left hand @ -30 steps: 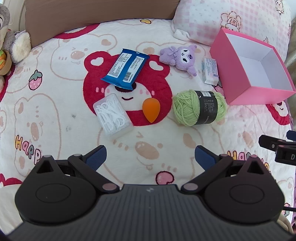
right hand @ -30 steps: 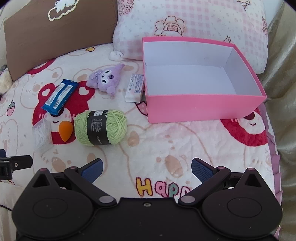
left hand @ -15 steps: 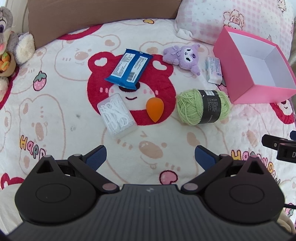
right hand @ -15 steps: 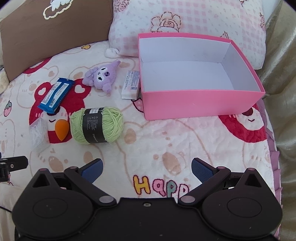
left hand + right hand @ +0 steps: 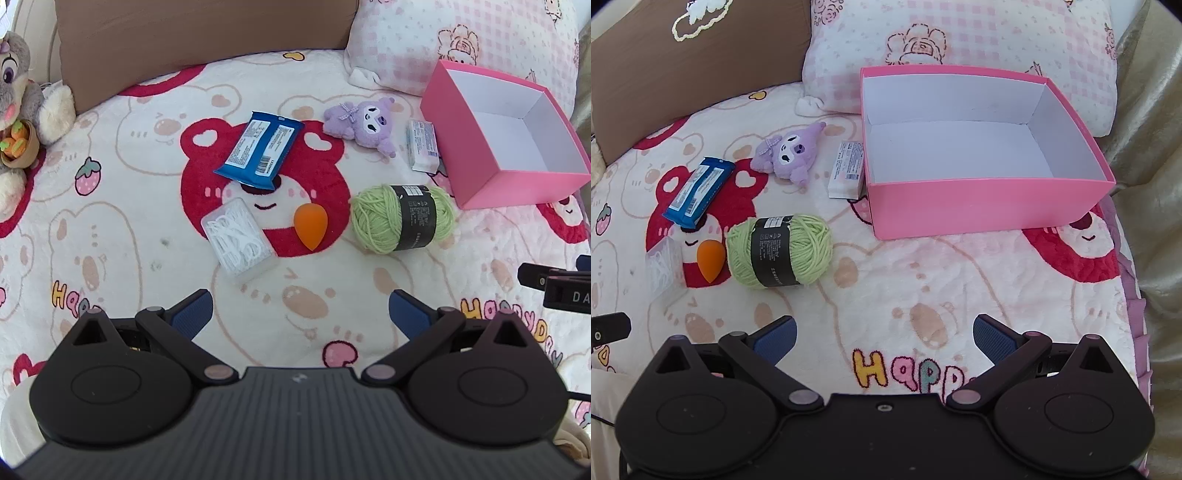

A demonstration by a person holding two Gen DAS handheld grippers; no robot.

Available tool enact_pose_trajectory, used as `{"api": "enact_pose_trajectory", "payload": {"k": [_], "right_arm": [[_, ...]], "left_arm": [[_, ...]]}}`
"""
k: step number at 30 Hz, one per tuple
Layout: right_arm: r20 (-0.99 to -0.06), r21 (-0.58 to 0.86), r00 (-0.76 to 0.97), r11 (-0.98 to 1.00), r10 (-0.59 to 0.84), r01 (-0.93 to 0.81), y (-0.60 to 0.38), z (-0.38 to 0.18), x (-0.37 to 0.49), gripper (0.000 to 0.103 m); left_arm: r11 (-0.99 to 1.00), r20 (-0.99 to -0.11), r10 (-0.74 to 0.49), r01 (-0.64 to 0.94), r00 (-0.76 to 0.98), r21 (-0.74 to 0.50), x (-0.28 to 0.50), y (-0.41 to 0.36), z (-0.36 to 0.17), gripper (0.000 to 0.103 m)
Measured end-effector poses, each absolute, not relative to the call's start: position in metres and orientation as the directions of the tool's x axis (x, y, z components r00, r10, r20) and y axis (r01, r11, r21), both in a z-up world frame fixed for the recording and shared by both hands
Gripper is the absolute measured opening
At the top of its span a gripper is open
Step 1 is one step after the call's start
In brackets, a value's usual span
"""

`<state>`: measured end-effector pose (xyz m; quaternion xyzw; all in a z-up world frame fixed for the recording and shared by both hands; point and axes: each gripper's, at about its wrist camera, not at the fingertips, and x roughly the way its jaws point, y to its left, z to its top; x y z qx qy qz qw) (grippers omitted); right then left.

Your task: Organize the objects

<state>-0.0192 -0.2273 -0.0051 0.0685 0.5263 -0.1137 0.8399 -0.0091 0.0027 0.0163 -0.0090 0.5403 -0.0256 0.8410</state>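
On a bear-print blanket lie a blue wipes pack, a clear box of floss picks, an orange sponge egg, a green yarn ball, a purple plush and a small white carton. An empty pink box stands at the right, the carton against its left wall. My left gripper hangs open, short of the floss box and sponge. My right gripper is open too, near the yarn ball, holding nothing.
A brown cushion and a pink checked pillow line the back of the bed. A grey plush rabbit sits at the far left. The blanket's frilled edge runs along the right, with beige fabric beyond it.
Both views have drifted slightly: the objects sit a little lower and further right in the left wrist view, a little left in the right wrist view. Nothing on the blanket moved; both grippers stay open.
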Motion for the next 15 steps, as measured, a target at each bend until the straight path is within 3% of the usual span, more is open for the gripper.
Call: {"api": "enact_pose_trajectory", "payload": {"k": [15], "right_arm": [[-0.901,-0.003,0.417,0.963,-0.12,0.27,-0.2291,-0.0059,-0.019,0.103]], "left_arm": [[0.995,-0.906,-0.096,0.034,0.413,-0.09,-0.0128,0.0031,0.0203,0.103]]}}
